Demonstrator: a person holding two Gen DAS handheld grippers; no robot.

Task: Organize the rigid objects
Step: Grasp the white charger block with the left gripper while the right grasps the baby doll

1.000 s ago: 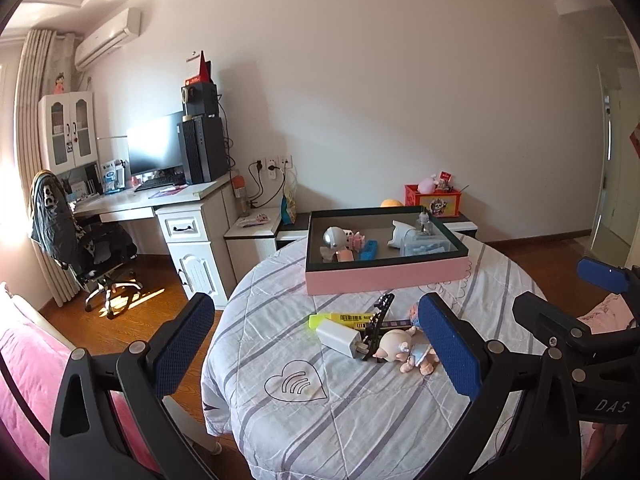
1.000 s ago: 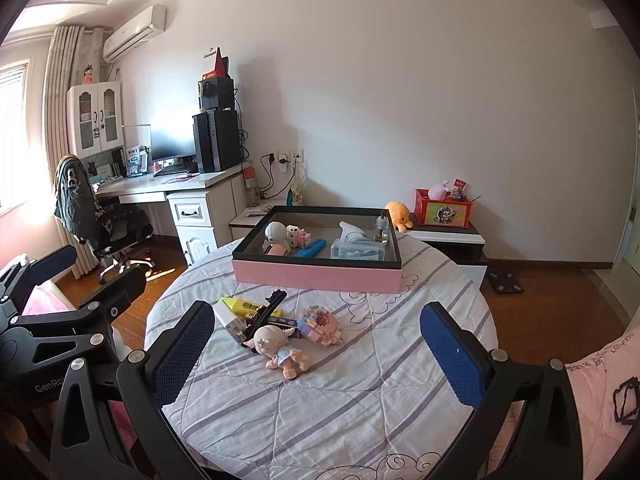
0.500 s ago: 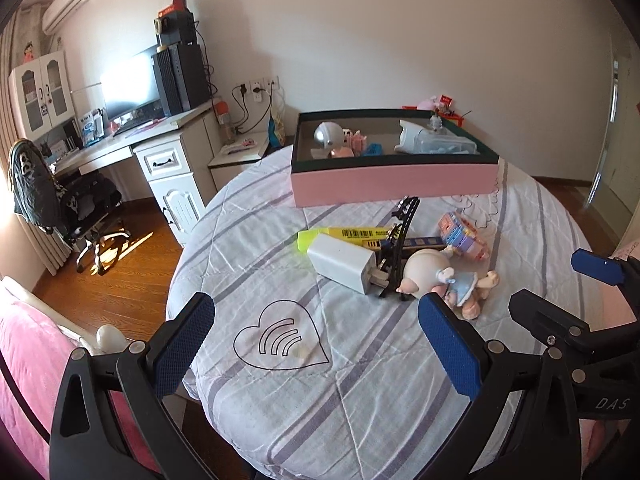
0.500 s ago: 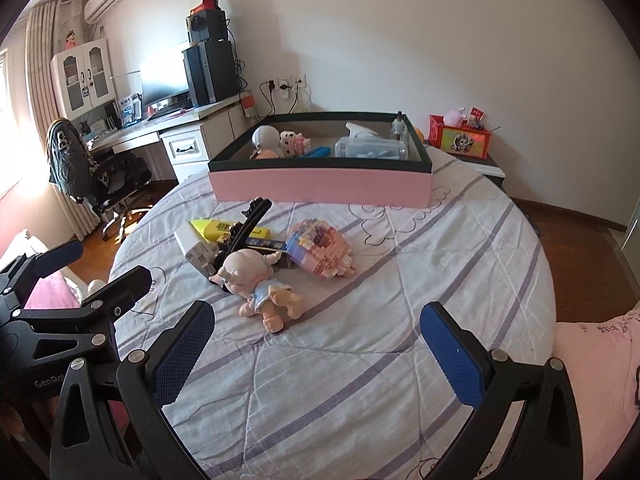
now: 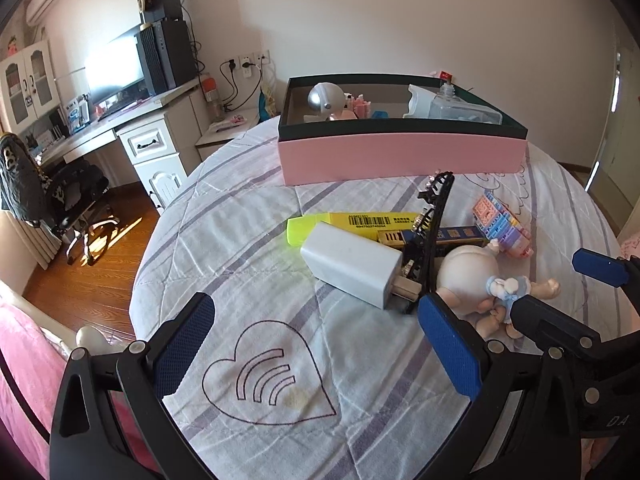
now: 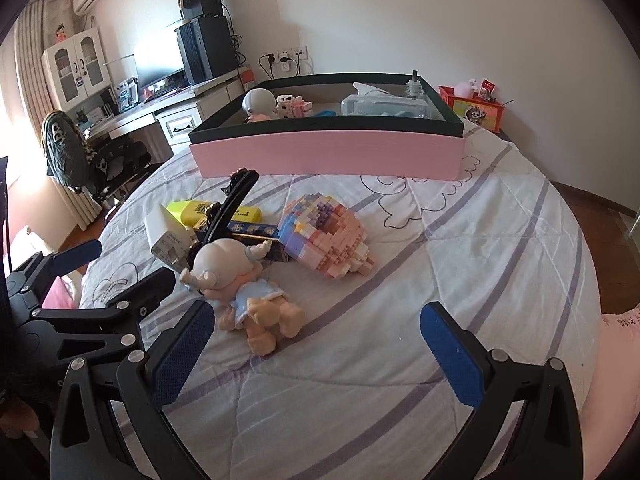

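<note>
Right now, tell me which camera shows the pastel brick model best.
The right wrist view: the pastel brick model lies whole and unobstructed in mid-frame. In the left wrist view it sits toward the right edge, smaller, seen end-on beyond the doll.

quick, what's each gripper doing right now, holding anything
Left gripper: open, holding nothing, above the table short of the white charger.
Right gripper: open, holding nothing, doll just ahead.

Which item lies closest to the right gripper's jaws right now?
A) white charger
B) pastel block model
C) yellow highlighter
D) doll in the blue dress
D: in the right wrist view the doll in the blue dress lies just ahead of the open right gripper, by its left jaw, with the white charger, yellow highlighter and pastel block model all farther off toward the pink box.
</note>
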